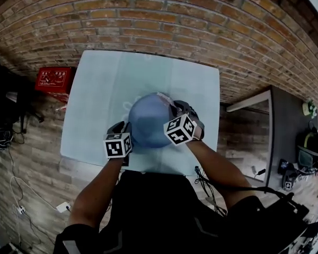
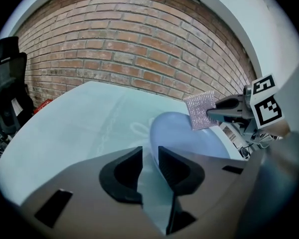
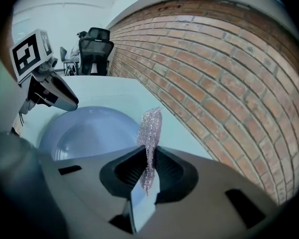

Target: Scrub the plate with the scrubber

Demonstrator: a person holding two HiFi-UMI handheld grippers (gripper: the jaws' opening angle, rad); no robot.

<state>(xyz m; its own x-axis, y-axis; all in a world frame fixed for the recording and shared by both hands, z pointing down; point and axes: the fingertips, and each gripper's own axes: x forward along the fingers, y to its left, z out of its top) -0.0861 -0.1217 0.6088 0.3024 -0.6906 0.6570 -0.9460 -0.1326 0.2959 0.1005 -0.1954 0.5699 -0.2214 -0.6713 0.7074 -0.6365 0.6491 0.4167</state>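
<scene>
A blue plate (image 1: pixel 147 121) lies on the pale blue table (image 1: pixel 95 99), close to its near edge. My left gripper (image 1: pixel 124 129) is at the plate's near left rim. In the left gripper view its jaws (image 2: pixel 149 159) stand apart, with the plate (image 2: pixel 189 133) rim running into the gap and not pressed by the pads. My right gripper (image 1: pixel 176 109) is over the plate's right side, shut on a thin glittery silver-pink scrubber (image 3: pixel 150 131). The scrubber (image 2: pixel 201 110) hangs just above the plate's far right edge. From the right gripper view the plate (image 3: pixel 87 133) lies left of the scrubber.
A brick wall (image 1: pixel 164 15) runs behind the table. A red box (image 1: pixel 54 79) sits on the floor to the left, and a black office chair (image 2: pixel 7 83) stands beyond it. Cables (image 1: pixel 212 187) trail near the front edge, and a dark desk (image 1: pixel 289 136) stands at right.
</scene>
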